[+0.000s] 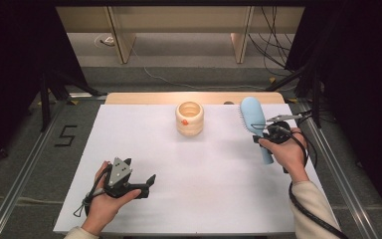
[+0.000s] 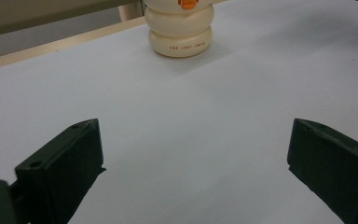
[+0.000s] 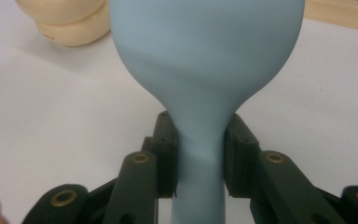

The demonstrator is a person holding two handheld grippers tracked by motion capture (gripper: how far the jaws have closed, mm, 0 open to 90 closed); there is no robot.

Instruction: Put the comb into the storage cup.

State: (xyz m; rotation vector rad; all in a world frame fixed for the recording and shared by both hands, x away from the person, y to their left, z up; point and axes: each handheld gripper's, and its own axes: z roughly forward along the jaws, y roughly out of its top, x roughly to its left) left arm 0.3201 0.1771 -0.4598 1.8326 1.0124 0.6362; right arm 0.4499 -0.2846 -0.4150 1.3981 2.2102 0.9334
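Observation:
A light blue hairbrush is held up over the right side of the white table, bristles facing left. My right gripper is shut on its neck; in the right gripper view the brush rises between the two black jaws of that gripper. A cream ribbed cup with an orange mark stands at the table's far middle, also in the left gripper view as the cup ahead. My left gripper rests low at the front left, open, nothing between its jaws.
A wooden strip edges the table's far side. Metal rails run along both sides of the table. Cables lie on the floor beyond. White surface spreads between the cup and the left gripper.

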